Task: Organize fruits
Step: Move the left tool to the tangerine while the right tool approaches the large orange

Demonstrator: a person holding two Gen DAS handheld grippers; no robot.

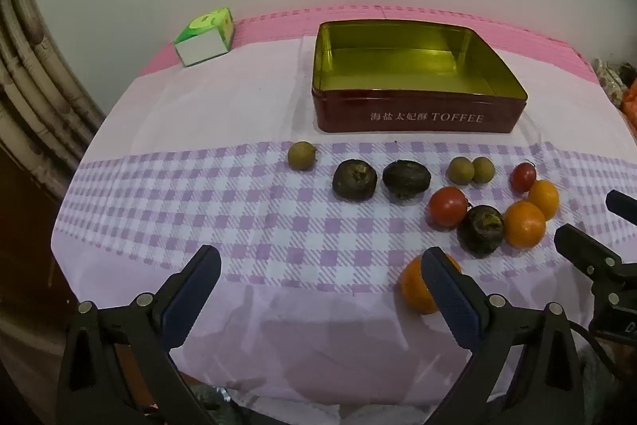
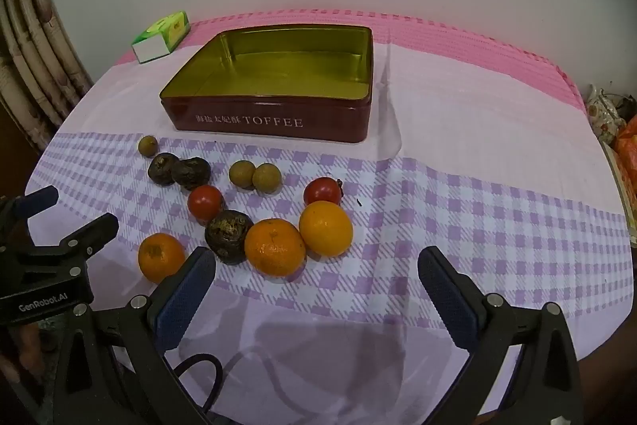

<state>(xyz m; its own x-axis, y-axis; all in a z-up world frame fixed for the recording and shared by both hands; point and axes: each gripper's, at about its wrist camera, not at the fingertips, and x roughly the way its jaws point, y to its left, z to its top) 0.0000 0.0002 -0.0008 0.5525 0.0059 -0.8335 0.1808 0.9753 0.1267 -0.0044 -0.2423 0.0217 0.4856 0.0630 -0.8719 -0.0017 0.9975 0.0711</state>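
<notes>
Fruits lie loose on the checked band of the cloth (image 2: 477, 226), in front of the tin (image 2: 278, 124). Three oranges: one (image 2: 325, 228) touches a second (image 2: 274, 246), and the third (image 2: 161, 257) sits apart to the left, just beside the right gripper's left finger. Two tomatoes: one (image 2: 205, 202) just behind the dark fruit (image 2: 228, 236) that touches the second orange, the other (image 2: 322, 190) just behind the first orange. Two more dark fruits (image 2: 162, 168) (image 2: 191, 172) lie side by side farther back. Two longans (image 2: 242, 175) (image 2: 266, 178) touch each other; a third longan (image 2: 148, 146) lies alone nearest the tin.

Tin: red walls lettered TOFFEE, gold interior, open, nothing inside.

Left gripper (image 1: 320, 273): fingers wide apart, holding nothing, low over the cloth's near edge; its right finger partly covers the third orange (image 1: 414, 285).

Right gripper (image 2: 316, 275): fingers wide apart, holding nothing, near the orange pair.

Green box (image 1: 205, 36) stands at the table's (image 2: 458, 26) far left corner, well apart from the fruit.
</notes>
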